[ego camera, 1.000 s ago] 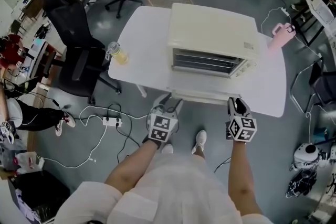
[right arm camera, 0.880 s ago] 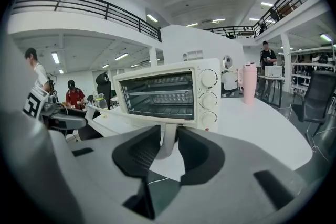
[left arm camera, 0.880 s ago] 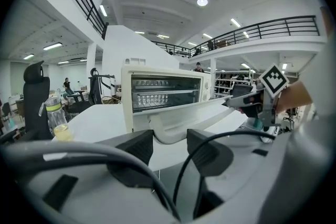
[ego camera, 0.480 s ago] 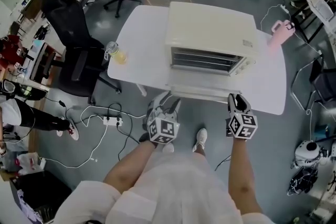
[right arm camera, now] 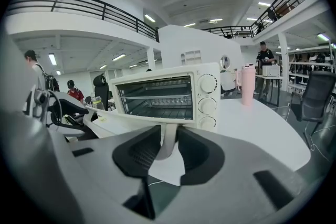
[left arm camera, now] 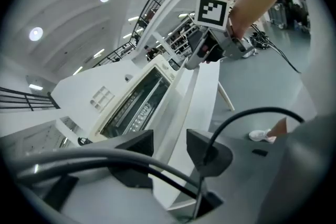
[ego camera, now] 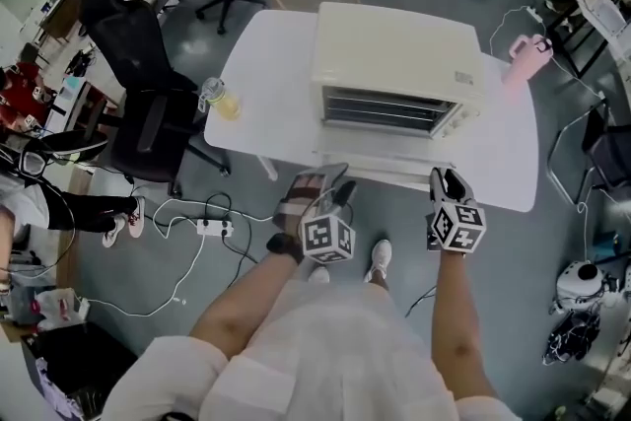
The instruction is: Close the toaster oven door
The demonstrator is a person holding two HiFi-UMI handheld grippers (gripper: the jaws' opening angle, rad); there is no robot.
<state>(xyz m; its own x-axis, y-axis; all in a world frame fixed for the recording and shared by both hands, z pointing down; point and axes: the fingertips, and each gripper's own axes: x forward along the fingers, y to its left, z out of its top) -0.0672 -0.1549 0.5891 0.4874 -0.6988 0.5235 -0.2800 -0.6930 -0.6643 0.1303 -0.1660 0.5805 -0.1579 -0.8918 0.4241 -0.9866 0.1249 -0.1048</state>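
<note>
A cream toaster oven (ego camera: pixel 394 64) stands on the white table (ego camera: pixel 266 104). Its door (ego camera: pixel 380 171) hangs open, folded down toward me over the table's front edge. My right gripper (ego camera: pixel 446 180) is shut on the door handle (right arm camera: pixel 167 139) near its right end; a white handle post sits pinched between the pads. My left gripper (ego camera: pixel 330 182) is rolled on its side just off the door's left end. It is open (left arm camera: pixel 170 139), with the door's edge (left arm camera: pixel 181 107) beyond the gap and untouched. The right gripper (left arm camera: pixel 210 42) also shows in the left gripper view.
A bottle of yellow drink (ego camera: pixel 219 99) stands at the table's left edge and a pink bottle (ego camera: pixel 527 59) at its far right. Black office chairs (ego camera: pixel 138 84) stand to the left. A power strip with cables (ego camera: pixel 209 228) lies on the floor below the table.
My left gripper has rolled about its own axis and shifted right, toward the left end of the door. The right gripper has kept its hold on the handle.
</note>
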